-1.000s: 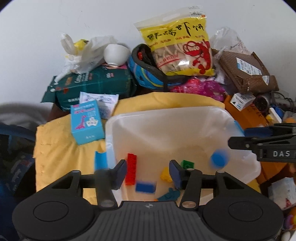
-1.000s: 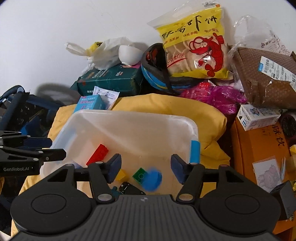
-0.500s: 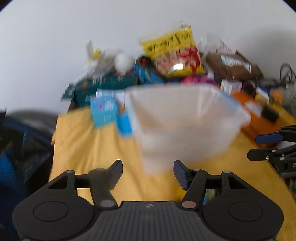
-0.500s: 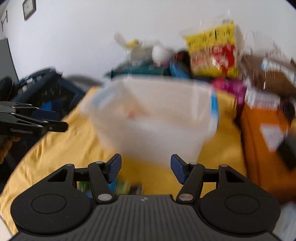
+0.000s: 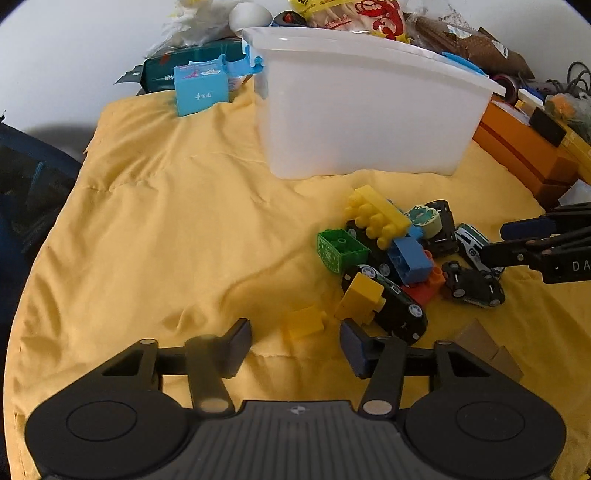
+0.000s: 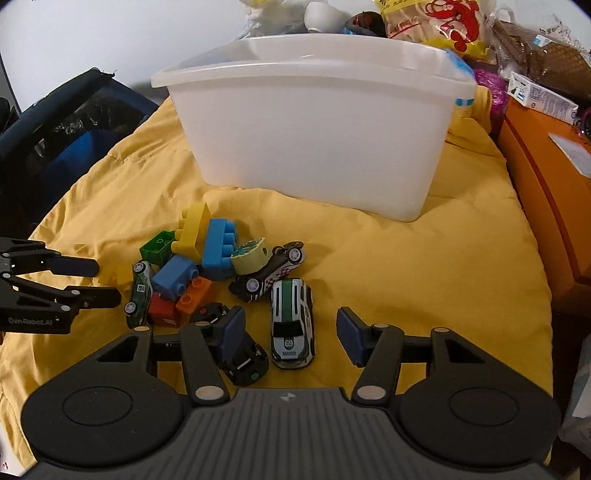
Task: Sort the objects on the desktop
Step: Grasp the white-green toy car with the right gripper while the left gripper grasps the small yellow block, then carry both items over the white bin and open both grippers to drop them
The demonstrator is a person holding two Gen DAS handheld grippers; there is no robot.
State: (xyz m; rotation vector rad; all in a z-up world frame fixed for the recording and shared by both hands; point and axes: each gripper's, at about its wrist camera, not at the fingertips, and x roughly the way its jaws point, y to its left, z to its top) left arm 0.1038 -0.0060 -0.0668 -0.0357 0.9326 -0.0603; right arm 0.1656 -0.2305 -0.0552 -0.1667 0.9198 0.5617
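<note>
Right wrist view shows the right hand-held gripper [image 6: 290, 330] low over the yellow cloth [image 6: 424, 280], jaws spread and holding nothing, with a white and green car [image 6: 292, 326] lying lengthwise between its fingers and a black car [image 6: 242, 360] just beside the left finger. In the left wrist view the left hand-held gripper [image 5: 295, 341] is likewise released and empty; a small yellow brick [image 5: 303, 325] sits on the cloth in the gap ahead of its fingers, and a second yellow brick [image 5: 360, 297] leans on a dark car [image 5: 395, 308] near the right finger.

Just beyond lies the heap of toys: a green brick [image 5: 340, 251], a long yellow brick [image 5: 376, 216], blue bricks [image 6: 216, 254], an orange brick [image 6: 194, 295], a red one [image 6: 162, 312], a round frog-faced piece [image 5: 421, 216] and an overturned chequered car [image 6: 267, 275]. They touch and overlap one another.

Farther off stands the white bin [image 6: 321, 125], upright on the cloth, well apart from the heap. Behind it is clutter: a blue box [image 5: 201, 90], a snack bag [image 6: 432, 18], an orange box [image 6: 546, 192].

The step in hand looks like picking: each hand-held gripper is lined up on a piece. For the right, the next move calls for sinking a little and closing across the car's sides, then lifting clear to the bin. The left needs to push forward onto the small yellow brick, without nudging the leaning one.
</note>
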